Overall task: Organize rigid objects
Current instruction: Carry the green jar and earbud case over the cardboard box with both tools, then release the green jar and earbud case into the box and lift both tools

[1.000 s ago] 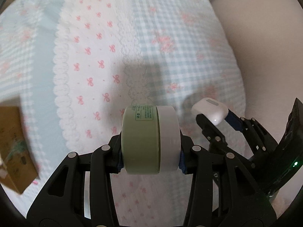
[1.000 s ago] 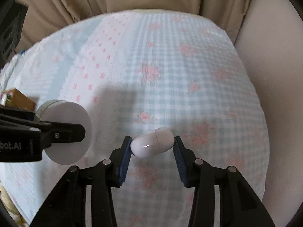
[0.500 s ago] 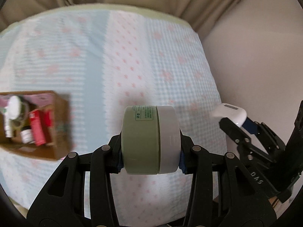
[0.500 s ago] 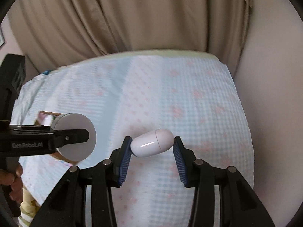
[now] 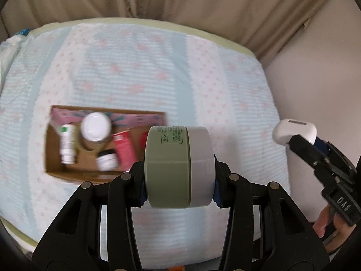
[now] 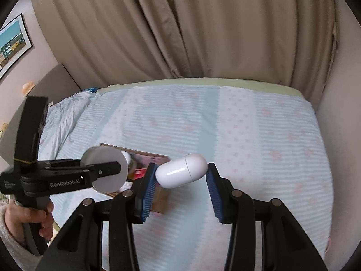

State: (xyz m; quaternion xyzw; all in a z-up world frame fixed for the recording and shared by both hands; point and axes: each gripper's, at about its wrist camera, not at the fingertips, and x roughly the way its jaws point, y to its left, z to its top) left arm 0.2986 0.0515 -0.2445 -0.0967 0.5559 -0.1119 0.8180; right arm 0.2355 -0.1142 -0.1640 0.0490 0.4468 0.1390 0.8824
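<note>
The left tongs [image 5: 179, 169] were seen pinching a green jar with a white lid [image 5: 178, 167] by its flat ends, the jar lying on its side between the pads and held above the bed [image 5: 158, 72]. The right tongs [image 6: 181, 176] were seen pinching a white capsule-shaped case [image 6: 181, 174] by its rounded ends, tilted, with the left pad at its lower end and the right pad at its upper end. A cardboard box [image 5: 67, 171] was noted on the bedcover, below and to the left of the jar in the left wrist view; it held a white-capped bottle [image 5: 96, 126], a slim white tube [image 5: 67, 144], a red tube [image 5: 124, 149] and a small jar [image 5: 107, 161], all blurred. Both carried items were judged to be on their way to this box, neither yet over a free spot. Risks were recorded as follows. The case was held on curved, glossy ends, so it was judged liable to pivot or squirt out if the grip were eased or the tongs jolted. The jar was judged bulky for the space left in the box; if lowered onto the upright bottle it could topple it or roll off. The two tongs were close together, so a collision over the box was considered possible if both were brought in at once.
</note>
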